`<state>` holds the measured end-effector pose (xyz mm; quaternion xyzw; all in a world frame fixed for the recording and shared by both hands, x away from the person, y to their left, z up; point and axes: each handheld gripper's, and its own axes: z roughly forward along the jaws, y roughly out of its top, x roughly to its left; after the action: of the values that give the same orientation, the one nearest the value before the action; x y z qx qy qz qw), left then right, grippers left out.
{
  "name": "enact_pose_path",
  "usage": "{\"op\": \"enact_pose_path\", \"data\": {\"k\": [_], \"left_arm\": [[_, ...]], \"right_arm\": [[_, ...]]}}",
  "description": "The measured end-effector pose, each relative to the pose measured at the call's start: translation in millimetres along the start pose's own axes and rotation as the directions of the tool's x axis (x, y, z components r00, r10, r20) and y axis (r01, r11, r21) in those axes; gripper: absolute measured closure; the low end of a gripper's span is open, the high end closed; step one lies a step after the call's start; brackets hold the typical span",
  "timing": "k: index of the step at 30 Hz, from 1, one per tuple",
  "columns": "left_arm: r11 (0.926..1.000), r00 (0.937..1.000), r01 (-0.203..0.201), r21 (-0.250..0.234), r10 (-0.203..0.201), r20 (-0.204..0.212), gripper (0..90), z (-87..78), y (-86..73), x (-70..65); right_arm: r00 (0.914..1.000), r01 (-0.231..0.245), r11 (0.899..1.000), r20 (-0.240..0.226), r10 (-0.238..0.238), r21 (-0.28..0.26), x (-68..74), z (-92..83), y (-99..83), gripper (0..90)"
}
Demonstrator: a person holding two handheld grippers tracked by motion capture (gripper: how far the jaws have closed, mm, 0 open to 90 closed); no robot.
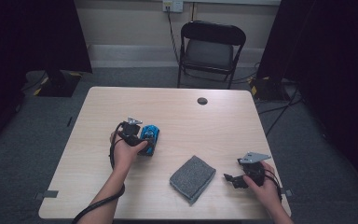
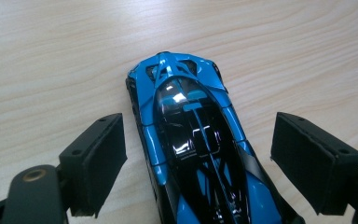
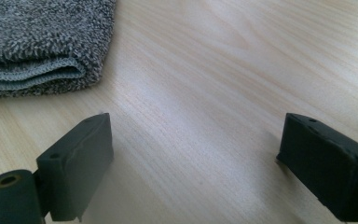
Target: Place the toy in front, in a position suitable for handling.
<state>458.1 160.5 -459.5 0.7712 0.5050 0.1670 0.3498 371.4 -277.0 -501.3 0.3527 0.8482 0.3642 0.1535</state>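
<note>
While blue toy car [image 2: 200, 154] sits on worktop [image 1: 205, 121], left gripper [image 2: 198, 163] jaws spread wide, straddling it — untouched; right gripper [image 3: 193, 163] jaws released beside folded grey cloth [image 3: 42, 42].

A folded grey cloth [image 1: 192, 178] lies on the pale counter [image 1: 214, 126]. Up and left of the cloth, the left gripper [image 1: 142, 135] sits over a blue toy car [image 1: 150, 136]. Right of the cloth, the right gripper [image 1: 235, 179] rests low, apart from it.
</note>
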Motion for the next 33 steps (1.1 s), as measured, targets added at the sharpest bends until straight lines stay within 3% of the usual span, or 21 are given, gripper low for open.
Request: {"op": "enact_pose_path", "data": {"k": [7,11,15,17,23,33], "left_arm": [[0.9994,0.9994,0.034,0.009,-0.034,-0.011,17.0,13.9,3.4,-2.8],[0.9993,0.9990,0.035,0.015,-0.034,-0.028,16.6,21.3,4.4,-4.5],[0.9987,0.9988,0.039,0.032,-0.038,-0.030,16.6,25.8,4.0,-5.7],[0.9978,0.9980,0.042,0.051,-0.039,-0.050,16.4,29.3,2.5,-6.4],[0.9946,0.9956,0.073,0.073,-0.069,-0.064,17.2,38.6,-1.9,-7.6],[0.9956,0.9933,0.072,0.060,-0.066,-0.095,21.0,41.1,-2.5,-10.0]], "right_arm": [[1.0000,0.004,1.000,-0.003,-0.004,0.000,-0.5,0.1,0.2,8.9],[1.0000,0.004,1.000,-0.003,-0.004,0.001,-0.5,0.1,0.2,8.9],[1.0000,0.005,1.000,-0.003,-0.005,0.000,-0.6,0.2,0.3,8.9],[1.0000,0.006,1.000,-0.004,-0.006,0.000,-0.6,0.3,0.3,8.9],[1.0000,0.006,1.000,-0.004,-0.006,0.001,-0.7,0.3,0.3,8.9],[1.0000,0.005,1.000,-0.004,-0.005,0.001,-0.6,0.6,0.6,8.9]]}}
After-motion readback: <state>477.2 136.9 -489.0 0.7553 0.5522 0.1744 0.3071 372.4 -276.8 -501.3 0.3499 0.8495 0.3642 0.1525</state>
